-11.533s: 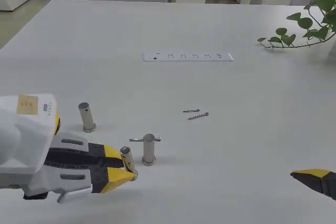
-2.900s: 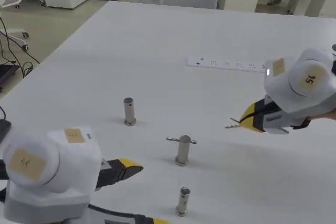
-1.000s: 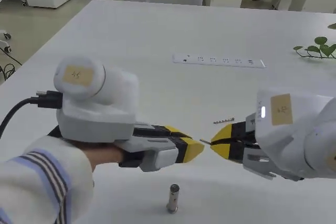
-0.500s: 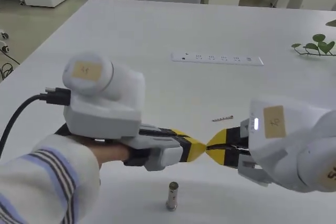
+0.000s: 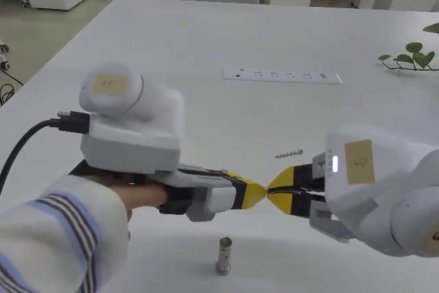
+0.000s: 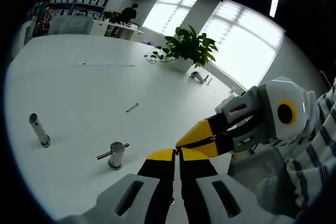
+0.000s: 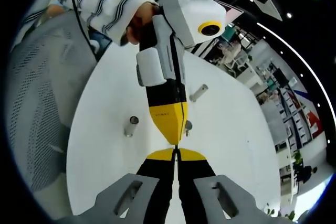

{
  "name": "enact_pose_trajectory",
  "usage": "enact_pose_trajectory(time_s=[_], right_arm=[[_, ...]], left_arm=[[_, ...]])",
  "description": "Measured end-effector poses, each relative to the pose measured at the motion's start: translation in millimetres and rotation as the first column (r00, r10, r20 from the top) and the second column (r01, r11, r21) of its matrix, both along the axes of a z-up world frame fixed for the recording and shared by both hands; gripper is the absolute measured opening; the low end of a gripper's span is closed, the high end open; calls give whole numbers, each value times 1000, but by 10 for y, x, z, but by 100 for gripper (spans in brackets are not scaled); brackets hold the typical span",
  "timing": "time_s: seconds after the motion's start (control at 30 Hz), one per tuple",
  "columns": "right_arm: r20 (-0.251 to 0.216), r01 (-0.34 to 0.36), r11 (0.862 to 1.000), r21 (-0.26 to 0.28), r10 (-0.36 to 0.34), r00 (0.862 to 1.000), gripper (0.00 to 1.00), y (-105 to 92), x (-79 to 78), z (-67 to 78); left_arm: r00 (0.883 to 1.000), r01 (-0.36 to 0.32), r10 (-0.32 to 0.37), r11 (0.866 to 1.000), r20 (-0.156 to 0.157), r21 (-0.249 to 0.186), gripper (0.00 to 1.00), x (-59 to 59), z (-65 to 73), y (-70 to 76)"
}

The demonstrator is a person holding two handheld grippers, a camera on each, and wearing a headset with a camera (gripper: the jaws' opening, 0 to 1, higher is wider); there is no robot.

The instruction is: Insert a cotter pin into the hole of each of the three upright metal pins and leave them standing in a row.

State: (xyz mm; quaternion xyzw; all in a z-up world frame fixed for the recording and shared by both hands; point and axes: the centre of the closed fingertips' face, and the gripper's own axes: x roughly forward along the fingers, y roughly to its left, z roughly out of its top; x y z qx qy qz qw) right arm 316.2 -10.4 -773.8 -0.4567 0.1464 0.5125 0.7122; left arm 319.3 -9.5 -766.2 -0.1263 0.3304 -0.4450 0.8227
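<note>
My left gripper [image 5: 259,194] and my right gripper [image 5: 271,193] meet tip to tip above the white table [image 5: 206,39]. Both have their jaws shut on one thin cotter pin [image 7: 177,146], of which just a sliver shows between the yellow tips. A bare upright metal pin [image 5: 223,255] stands below the tips, near the front edge. In the left gripper view my left gripper [image 6: 177,153] faces another bare upright pin [image 6: 39,129] and an upright pin with a cotter pin through it [image 6: 116,154]. A loose cotter pin [image 5: 289,154] lies on the table behind the right gripper.
A white power strip [image 5: 281,75] lies across the far middle of the table. A leafy plant [image 5: 408,58] trails at the far right. Office cabinets and chairs stand beyond the table's far edge.
The two grippers have closed the small gap between them, so their tips now touch around the cotter pin. The upright pins have stayed where they stood.
</note>
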Motion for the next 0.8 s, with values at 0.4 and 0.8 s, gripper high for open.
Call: enact_pose_trajectory(time_s=[0.4,0.8], right_arm=[[10,5,1000,9,-5,1000,2,12,5,41],[6,5,1000,16,-5,1000,2,18,-31,39]], left_arm=[[1000,-12,12,1000,-26,-22,1,2,30,1],[998,-6,6,1000,-58,-14,0,-32,21,6]])
